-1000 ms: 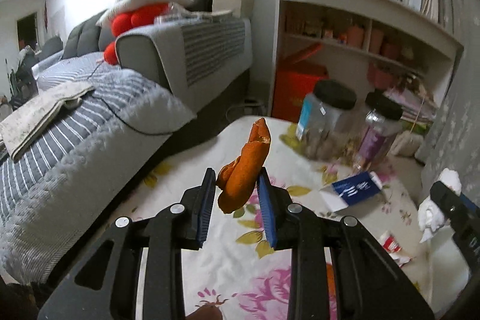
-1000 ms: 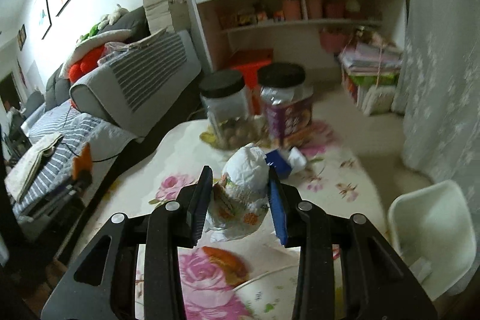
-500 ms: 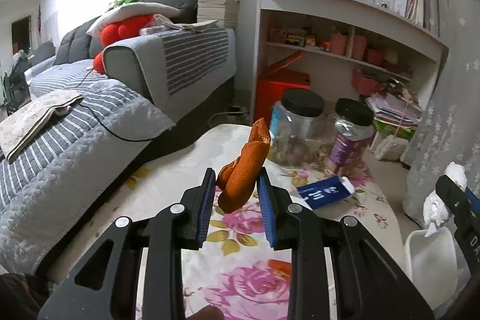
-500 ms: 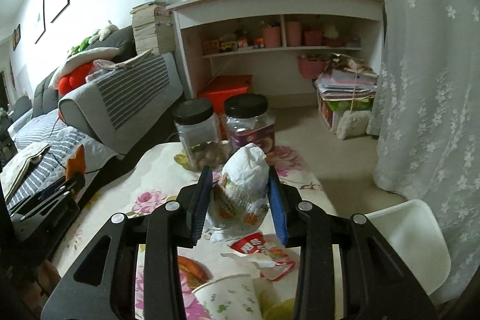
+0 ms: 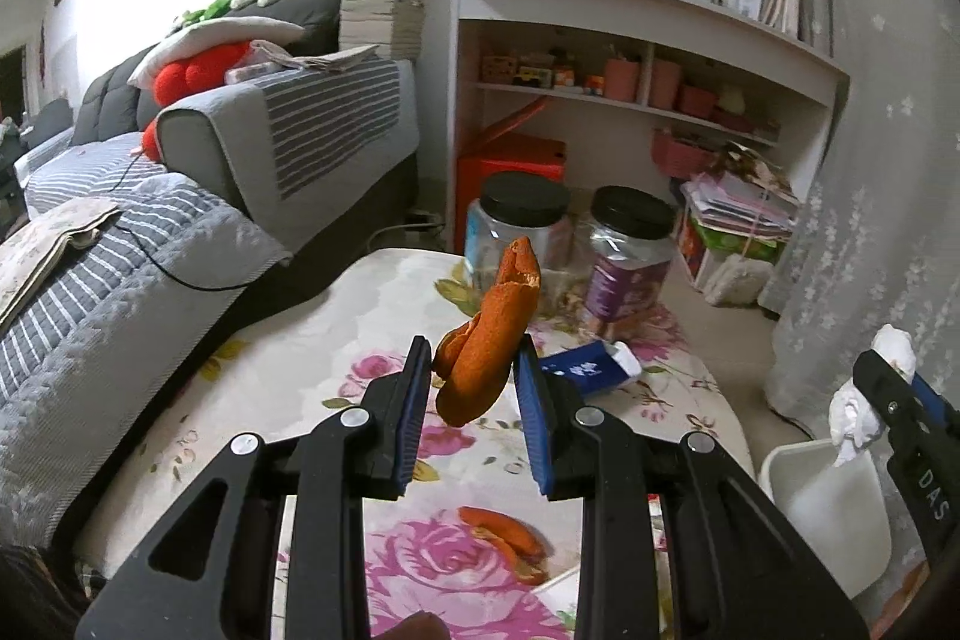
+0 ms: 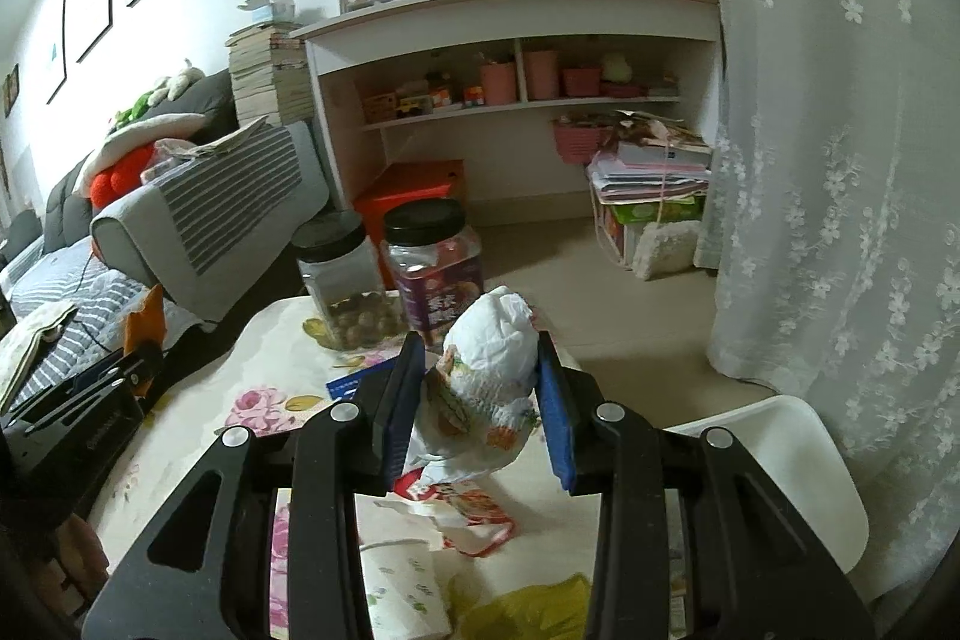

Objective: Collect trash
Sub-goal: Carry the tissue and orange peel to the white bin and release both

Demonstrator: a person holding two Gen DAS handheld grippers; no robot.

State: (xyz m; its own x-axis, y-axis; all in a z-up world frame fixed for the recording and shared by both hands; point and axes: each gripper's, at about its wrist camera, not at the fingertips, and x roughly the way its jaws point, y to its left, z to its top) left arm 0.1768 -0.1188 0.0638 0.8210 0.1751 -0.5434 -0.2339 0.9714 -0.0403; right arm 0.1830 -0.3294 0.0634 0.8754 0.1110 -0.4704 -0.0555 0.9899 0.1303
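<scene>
My left gripper [image 5: 474, 364] is shut on a curled orange peel [image 5: 489, 340], held above the flowered table [image 5: 288, 358]. Its blue pads press both sides of the peel. My right gripper [image 6: 480, 370] is shut on a crumpled white wrapper with printed colours [image 6: 489, 376], also held clear of the table. In the left wrist view, the right gripper [image 5: 882, 388] with the white wad shows at the right edge, over a white bin [image 5: 828, 514]. The same bin [image 6: 780, 466] lies just right of the table in the right wrist view.
Another orange peel [image 5: 504, 538], a blue box [image 5: 588, 370], a red-edged wrapper [image 6: 468, 508], a paper cup [image 6: 402, 586] and something yellow [image 6: 528, 604] lie on the table. Two black-lidded jars [image 5: 522, 232] [image 5: 630, 250] stand at its far end. A grey sofa [image 5: 180, 196] runs along the left; shelves behind.
Both grippers have swung to the right with their loads still held. The white bin has come further into view beside the table. Neither grip has changed.
</scene>
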